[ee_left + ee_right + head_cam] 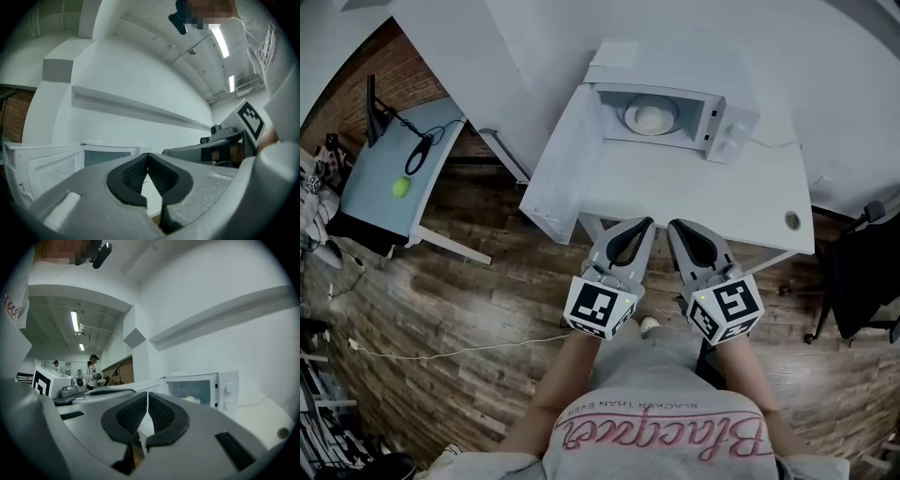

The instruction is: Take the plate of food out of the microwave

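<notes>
Holding them side by side and level at the lower middle of the head view, I have my left hand-held gripper (648, 222) and my right hand-held gripper (672, 225) pointing at the near edge of the flat white counter (703, 192). Neither reaches over it. Each gripper view shows dark ribbed pads meeting at the tips, so both are closed with nothing between them.

At the upper middle of the head view, a boxy white microwave (717, 94) stands on the counter. Its white door (567, 159) is swung wide open toward the left of the frame. Inside the cavity sits a round white plate (652, 116) carrying a pale mound of food (651, 120), well apart from both grippers. In the right gripper view the same opening lies right of centre, beyond the closed tips, with the pale food visible inside.

Brown wooden plank floor (469, 300) fills the lower part of the head view. At the left edge is a small pale-blue side table (384, 202) with a green ball (400, 187) and a black cable (417, 155) on it.
</notes>
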Available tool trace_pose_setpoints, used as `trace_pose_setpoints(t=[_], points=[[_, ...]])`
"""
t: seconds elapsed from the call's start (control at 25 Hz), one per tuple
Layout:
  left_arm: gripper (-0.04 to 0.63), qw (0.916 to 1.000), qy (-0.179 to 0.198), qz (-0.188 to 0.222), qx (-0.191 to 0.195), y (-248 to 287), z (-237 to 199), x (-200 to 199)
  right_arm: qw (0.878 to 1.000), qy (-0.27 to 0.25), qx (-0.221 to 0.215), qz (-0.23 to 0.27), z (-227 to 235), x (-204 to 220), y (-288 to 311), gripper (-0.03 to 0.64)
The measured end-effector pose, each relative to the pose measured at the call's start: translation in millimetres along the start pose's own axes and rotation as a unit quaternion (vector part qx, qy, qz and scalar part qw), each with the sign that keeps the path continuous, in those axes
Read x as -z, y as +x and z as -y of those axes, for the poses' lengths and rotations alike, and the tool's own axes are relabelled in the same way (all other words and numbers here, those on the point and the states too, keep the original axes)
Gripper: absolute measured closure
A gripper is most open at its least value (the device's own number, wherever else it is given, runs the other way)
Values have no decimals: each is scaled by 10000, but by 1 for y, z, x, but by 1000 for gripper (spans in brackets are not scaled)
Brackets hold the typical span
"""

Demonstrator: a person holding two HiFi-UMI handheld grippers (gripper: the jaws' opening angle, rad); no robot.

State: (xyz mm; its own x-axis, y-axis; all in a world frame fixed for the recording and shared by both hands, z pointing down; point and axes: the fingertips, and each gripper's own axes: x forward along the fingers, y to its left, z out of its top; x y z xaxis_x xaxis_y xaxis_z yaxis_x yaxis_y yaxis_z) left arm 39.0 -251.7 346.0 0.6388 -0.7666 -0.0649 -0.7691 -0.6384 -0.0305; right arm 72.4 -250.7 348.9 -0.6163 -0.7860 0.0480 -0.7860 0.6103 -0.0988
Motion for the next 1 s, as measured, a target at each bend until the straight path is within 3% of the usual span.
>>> trace_pose_setpoints(t=[0.24, 0.6, 0.88, 1.0], points=[[589, 9999, -55, -89, -13, 4, 7, 11, 9994, 19, -273, 188, 2, -1, -2, 600], [589, 9999, 7, -111, 0, 11, 2, 12, 9995, 274, -74, 169, 17, 8, 2, 590], [589, 9999, -17, -92, 90, 31, -17, 18, 9993, 284, -30, 222, 32, 7, 20, 455], [589, 9999, -25, -75, 150, 44, -28, 20, 9991, 246, -77, 337, 38, 3, 34, 340]])
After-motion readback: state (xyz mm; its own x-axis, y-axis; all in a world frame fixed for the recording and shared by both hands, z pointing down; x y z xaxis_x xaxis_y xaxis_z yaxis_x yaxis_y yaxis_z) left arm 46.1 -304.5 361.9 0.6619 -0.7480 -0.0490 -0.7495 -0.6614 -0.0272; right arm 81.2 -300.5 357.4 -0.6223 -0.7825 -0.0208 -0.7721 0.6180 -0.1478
